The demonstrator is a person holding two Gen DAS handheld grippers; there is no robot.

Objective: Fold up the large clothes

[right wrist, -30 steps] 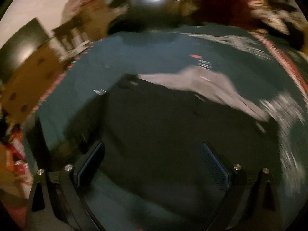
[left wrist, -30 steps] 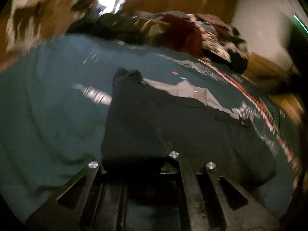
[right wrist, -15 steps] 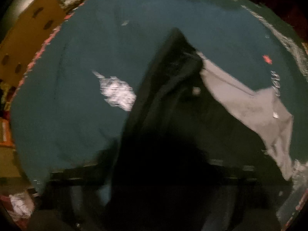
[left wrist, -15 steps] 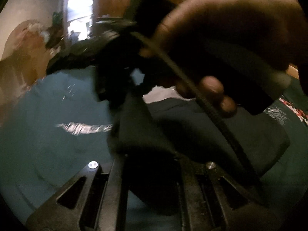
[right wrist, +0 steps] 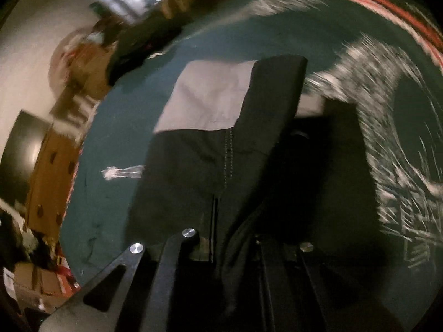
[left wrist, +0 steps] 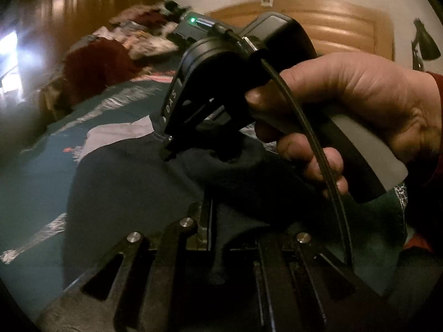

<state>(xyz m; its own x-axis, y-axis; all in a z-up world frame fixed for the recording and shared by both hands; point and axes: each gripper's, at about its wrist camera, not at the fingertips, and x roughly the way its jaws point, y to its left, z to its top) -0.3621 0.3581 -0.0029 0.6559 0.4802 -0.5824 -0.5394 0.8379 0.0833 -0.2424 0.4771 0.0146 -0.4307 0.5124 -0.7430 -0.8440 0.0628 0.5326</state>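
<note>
Both sets of tongs are pinching the same dark garment (left wrist: 133, 188), which lies on a teal bedspread (left wrist: 33, 166). In the left wrist view the left gripper (left wrist: 213, 238) has its fingers pressed together on a fold of the dark cloth at the near edge, the fabric bunching up between them. Just beyond it, the right gripper (left wrist: 171, 149), held in the person's right hand (left wrist: 346, 116), points down and nips the cloth at its tip; the two tools stand near each other, the right one farther and a little left. In the right wrist view the right gripper (right wrist: 218, 249) likewise has its fingers drawn close on a ridge of dark cloth that rises toward the camera.

Half a second ago the right view showed the garment hanging in a blurred peak; now it spreads flatter, with a grey panel (right wrist: 210, 99) squarely exposed at its far end. A second ago the right tongs were spread wide above the cloth; now they are closed on it.

The garment's left edge runs straight across bare bedspread, with open teal room to the left and far side. To the right lies white patterning (right wrist: 387, 127), then a red striped border (right wrist: 387, 8). A pile of other clothes (left wrist: 110, 52) sits at the far end of the bed.
</note>
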